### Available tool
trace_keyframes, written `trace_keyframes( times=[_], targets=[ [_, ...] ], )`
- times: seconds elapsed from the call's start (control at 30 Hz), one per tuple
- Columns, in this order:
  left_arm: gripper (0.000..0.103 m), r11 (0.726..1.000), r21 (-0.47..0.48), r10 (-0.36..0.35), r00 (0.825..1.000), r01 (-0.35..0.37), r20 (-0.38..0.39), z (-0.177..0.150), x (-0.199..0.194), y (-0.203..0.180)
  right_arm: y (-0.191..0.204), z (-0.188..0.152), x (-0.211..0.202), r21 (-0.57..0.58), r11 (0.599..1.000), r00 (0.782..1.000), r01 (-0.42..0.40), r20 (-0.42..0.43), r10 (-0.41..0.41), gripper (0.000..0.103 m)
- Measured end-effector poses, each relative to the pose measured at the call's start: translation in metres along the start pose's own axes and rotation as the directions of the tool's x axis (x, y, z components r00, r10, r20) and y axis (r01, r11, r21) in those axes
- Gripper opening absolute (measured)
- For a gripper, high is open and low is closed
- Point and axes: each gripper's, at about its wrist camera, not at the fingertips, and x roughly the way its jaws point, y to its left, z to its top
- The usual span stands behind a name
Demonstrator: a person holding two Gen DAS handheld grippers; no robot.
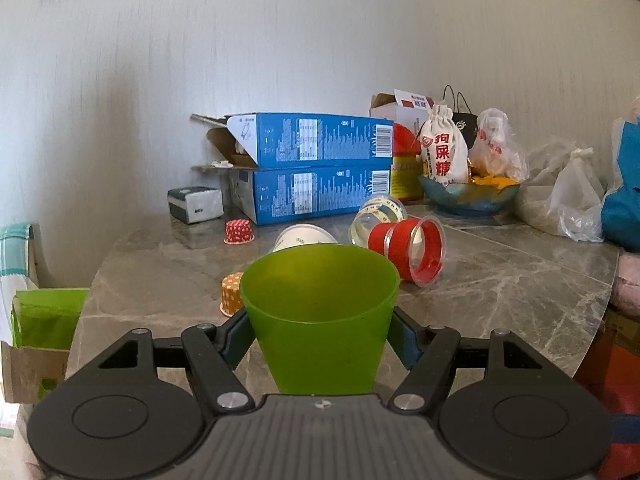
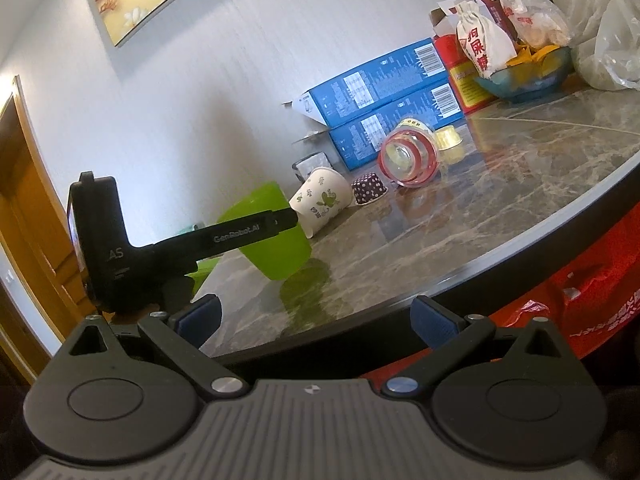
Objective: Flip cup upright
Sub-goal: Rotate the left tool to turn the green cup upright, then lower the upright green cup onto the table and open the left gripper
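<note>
A translucent green plastic cup [image 1: 320,320] sits between the fingers of my left gripper [image 1: 320,338], which is shut on its sides; its wide mouth points up and away from the camera. In the right wrist view the same green cup [image 2: 276,248] is held tilted just above the marble table [image 2: 500,208] by the left gripper [image 2: 280,220]. My right gripper [image 2: 316,326] is open and empty, at the table's near edge.
On their sides lie a white floral paper cup [image 2: 320,202], a clear cup with red bands [image 2: 408,158] and a clear cup [image 1: 376,212]. Small cupcake liners [image 1: 239,232] [image 1: 232,294], blue boxes [image 1: 316,168], a bowl [image 1: 472,196] and bags stand behind.
</note>
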Motion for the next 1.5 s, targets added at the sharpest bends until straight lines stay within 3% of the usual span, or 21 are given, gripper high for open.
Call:
trace_keyframes(
  times=[0.43, 0.53, 0.63, 0.77, 1.0, 1.17, 1.37, 1.5],
  targets=[
    [0.074, 1.000, 0.015, 0.003, 1.000, -0.003, -0.002, -0.003, 0.006, -0.003, 0.000, -0.001, 0.000, 0.003, 1.000, 1.000, 0.003, -0.010, -0.003, 0.102],
    [0.093, 0.999, 0.035, -0.006, 1.000, 0.006, -0.006, -0.004, 0.006, -0.004, -0.001, 0.000, 0.000, 0.012, 1.000, 1.000, 0.007, -0.015, -0.007, 0.102],
    [0.101, 0.997, 0.075, 0.019, 1.000, -0.019, -0.006, -0.008, 0.006, -0.008, -0.001, 0.000, 0.000, 0.015, 1.000, 1.000, 0.008, -0.012, -0.008, 0.102],
    [0.101, 0.991, 0.127, 0.047, 0.999, -0.046, -0.004, -0.013, 0.005, -0.012, 0.000, 0.000, 0.000, 0.013, 1.000, 1.000, 0.008, -0.012, -0.008, 0.102],
    [0.101, 0.994, 0.101, 0.044, 0.998, -0.040, -0.034, -0.016, 0.008, -0.003, 0.003, 0.000, 0.001, 0.005, 1.000, 1.000, 0.000, -0.014, 0.000, 0.102],
    [0.101, 0.994, 0.088, 0.062, 0.998, -0.061, -0.003, -0.026, -0.019, 0.012, 0.005, 0.005, -0.002, -0.006, 1.000, 1.000, 0.026, 0.006, -0.026, 0.102],
    [0.101, 0.998, 0.038, 0.045, 0.998, -0.046, 0.046, -0.016, -0.077, 0.039, 0.035, 0.035, -0.011, -0.172, 0.977, 0.992, 0.129, 0.021, -0.127, 0.102],
    [0.101, 1.000, 0.001, 0.031, 0.999, -0.031, 0.005, 0.014, -0.095, 0.057, 0.059, 0.060, -0.016, -0.291, 0.941, 0.985, 0.172, 0.061, -0.161, 0.102]
  ],
)
